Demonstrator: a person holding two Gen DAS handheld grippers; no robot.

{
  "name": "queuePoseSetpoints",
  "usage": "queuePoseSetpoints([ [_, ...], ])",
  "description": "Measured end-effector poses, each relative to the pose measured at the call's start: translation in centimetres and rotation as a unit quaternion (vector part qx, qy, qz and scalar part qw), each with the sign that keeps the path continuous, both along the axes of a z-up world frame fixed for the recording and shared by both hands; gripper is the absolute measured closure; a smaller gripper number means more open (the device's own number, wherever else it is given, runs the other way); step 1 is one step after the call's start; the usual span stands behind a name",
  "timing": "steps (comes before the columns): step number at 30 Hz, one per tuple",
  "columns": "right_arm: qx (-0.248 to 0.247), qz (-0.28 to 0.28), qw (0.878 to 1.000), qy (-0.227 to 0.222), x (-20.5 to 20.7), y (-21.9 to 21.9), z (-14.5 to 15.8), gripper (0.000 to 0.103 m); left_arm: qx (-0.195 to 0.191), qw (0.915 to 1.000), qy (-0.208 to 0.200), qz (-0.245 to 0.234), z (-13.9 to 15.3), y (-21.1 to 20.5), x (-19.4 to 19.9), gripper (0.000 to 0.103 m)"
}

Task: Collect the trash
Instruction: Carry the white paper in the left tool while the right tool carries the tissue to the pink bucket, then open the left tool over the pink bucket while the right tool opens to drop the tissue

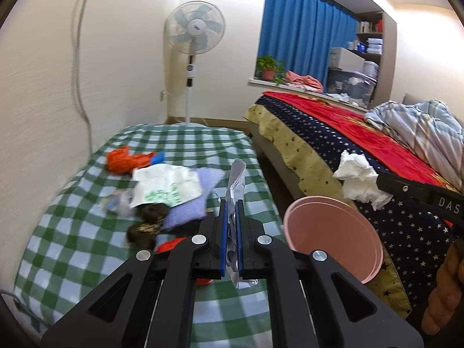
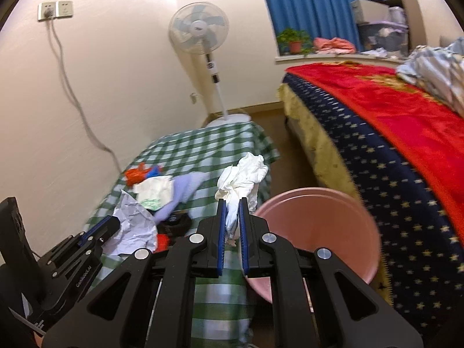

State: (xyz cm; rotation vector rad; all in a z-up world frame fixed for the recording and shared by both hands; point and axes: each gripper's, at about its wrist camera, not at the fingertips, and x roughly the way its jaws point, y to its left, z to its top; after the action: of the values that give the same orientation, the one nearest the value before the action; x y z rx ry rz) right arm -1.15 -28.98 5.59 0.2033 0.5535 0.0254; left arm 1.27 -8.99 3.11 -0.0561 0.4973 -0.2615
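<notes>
Left wrist: crumpled paper [image 1: 236, 191] clamped between claw [image 1: 231, 203] jaws.

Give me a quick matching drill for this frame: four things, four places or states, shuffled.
Things:
1. crumpled paper
2. white tissue wad
3. pink bin
4. orange bag

Places or states:
A. stands between the two beds
B. clamped in the left gripper
C. lies on the green checked bed
D. clamped in the right gripper

Pairs: 1-B, 2-D, 3-A, 4-C
</notes>
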Motion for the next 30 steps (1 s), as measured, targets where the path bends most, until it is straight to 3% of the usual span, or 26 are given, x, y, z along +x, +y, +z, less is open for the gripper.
queuePoseSetpoints([
  [17, -0.004, -0.095, 0.995, 0.023, -0.3, -5.5, -1.7, 0.094, -0.001, 0.9957, -0.001, -0.092, -1.1, -8.1, 3.1, 0.098],
  [30, 0.001, -0.126, 0.991, 0.046, 0.9, -7.5, -3.4, 0.094, -0.007, 0.9920, 0.029, -0.123, -3.2, -10.9, 5.0, 0.098],
])
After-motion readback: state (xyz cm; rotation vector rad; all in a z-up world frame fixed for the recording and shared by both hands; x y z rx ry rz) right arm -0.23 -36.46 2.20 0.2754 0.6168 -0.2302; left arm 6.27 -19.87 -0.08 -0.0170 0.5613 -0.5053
